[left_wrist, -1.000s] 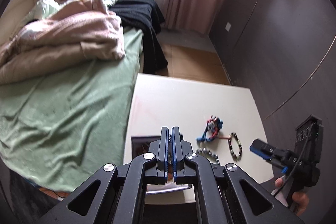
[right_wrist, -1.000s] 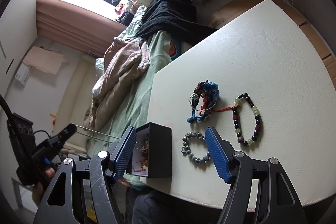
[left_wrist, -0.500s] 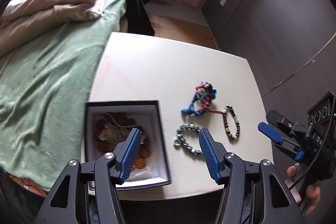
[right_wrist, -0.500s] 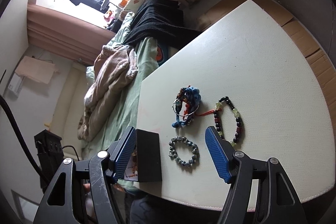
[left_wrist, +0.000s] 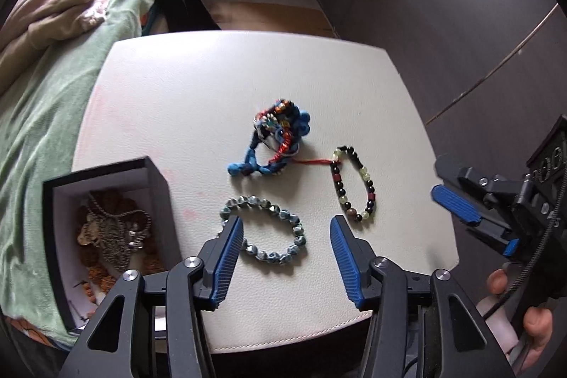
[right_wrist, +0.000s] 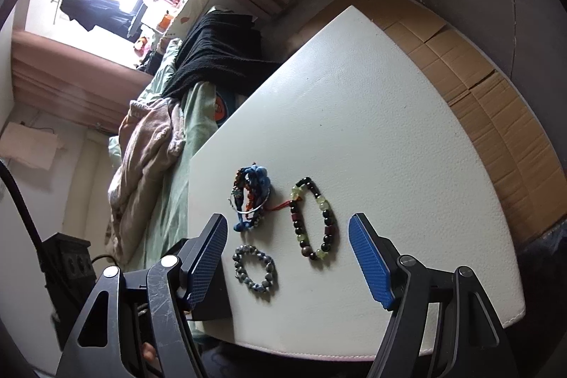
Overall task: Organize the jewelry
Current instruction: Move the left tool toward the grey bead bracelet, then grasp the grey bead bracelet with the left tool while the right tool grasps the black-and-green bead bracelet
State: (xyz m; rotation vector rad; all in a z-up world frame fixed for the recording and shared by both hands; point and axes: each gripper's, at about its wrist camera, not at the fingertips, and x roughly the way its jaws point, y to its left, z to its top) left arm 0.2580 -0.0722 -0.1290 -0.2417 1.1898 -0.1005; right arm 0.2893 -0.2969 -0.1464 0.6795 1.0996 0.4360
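Jewelry is spread on the white table (left_wrist: pixel 212 87): a grey bead bracelet (left_wrist: pixel 264 229), a dark and green bead bracelet (left_wrist: pixel 352 183) and a blue tangle of cords (left_wrist: pixel 276 140). More pieces sit inside the black box (left_wrist: pixel 106 229) at the table's left edge, w/ its lid off.

What changed: 1 sec ago the left gripper (left_wrist: pixel 283 247) was pinched tight and pointed out at the bed. Now its blue pads are spread wide and it has tipped down over the table. The grey bracelet lies right btwn the two pads, on the table, not held. The left pad looks like it's just at the bracelet's left side; I can't tell if it touches.

The right gripper (right_wrist: pixel 287 254) is wide too and holds nothing. It has moved in closer, so the bracelets look bigger in its view. It sits off the table's right edge in the left cam view.

What that means, I think: the left one just let go of smthg into the box and is now going for the grey bracelet next. 3 things are left on the table, so the job is maybe partway done. Next it needs to go lower and close on the beads, then carry them to the box.
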